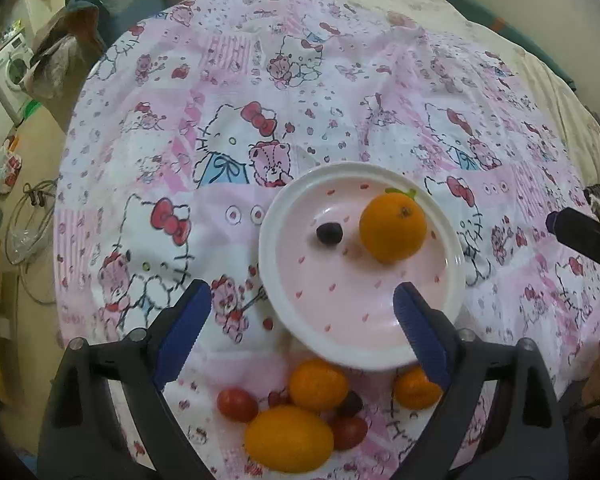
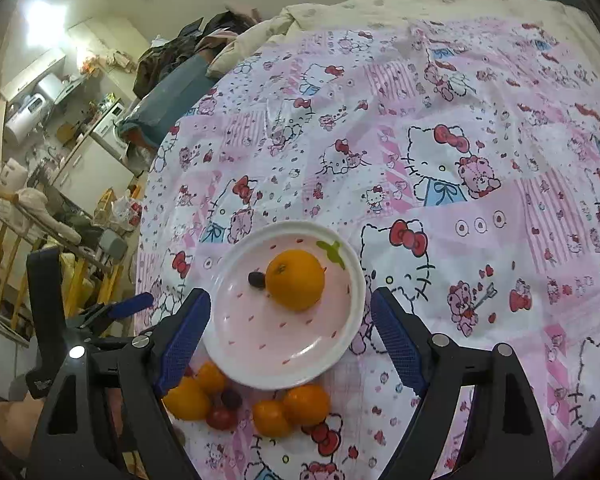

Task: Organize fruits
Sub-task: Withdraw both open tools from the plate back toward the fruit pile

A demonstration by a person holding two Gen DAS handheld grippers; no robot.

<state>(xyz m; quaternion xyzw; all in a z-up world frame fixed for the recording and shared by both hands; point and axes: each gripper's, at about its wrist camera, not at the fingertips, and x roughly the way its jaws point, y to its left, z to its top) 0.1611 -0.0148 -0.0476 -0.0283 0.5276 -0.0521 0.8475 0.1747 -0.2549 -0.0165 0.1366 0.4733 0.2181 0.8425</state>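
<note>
Both claws, left gripper (image 1: 302,312) and right gripper (image 2: 290,328), spread wide, empty, above the plate (image 1: 278,216).

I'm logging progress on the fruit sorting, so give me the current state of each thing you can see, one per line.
Plate: on the tablecloth, upright, partly filled.
Big orange: on the plate.
Dark grape: on the plate, beside the big orange.
Loose fruit pile: on the tablecloth, not yet on the plate.
Left gripper: open, empty.
Right gripper: open, empty.

Both wrist views look down, sharing plate (image 1: 284,216) (image 2: 236,364)
</note>
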